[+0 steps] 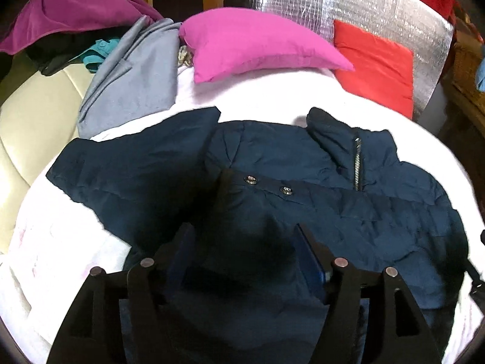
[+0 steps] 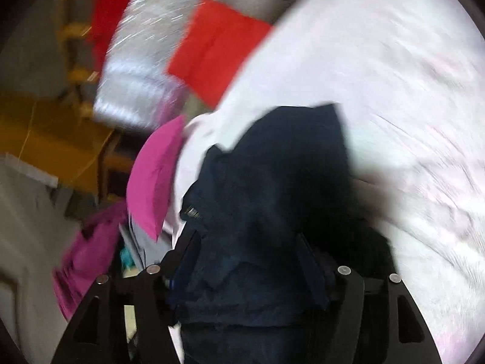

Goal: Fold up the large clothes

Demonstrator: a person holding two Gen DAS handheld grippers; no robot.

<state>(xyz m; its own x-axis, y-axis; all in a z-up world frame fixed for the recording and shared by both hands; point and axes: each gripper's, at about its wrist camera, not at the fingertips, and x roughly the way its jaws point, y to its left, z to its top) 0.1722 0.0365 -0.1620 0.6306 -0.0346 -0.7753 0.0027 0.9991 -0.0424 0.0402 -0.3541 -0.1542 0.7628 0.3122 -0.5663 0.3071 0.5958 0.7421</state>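
2 pillows, pink (image 1: 254, 42) and red (image 1: 376, 63), lie beyond the jacket (image 1: 303, 163).

A bed (image 1: 272, 97) covered in a white sheet carried everything. A navy padded jacket (image 1: 303, 182) lay spread across it. At the far end a pink pillow (image 1: 257, 45) and a red pillow (image 1: 376, 66) rested, with a grey garment (image 1: 133, 82) draped beside them.

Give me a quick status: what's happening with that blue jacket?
Left gripper open above navy jacket. Right gripper blurred, jacket fabric between its fingers, grip unclear. Pink cushion beyond, clear of jacket.
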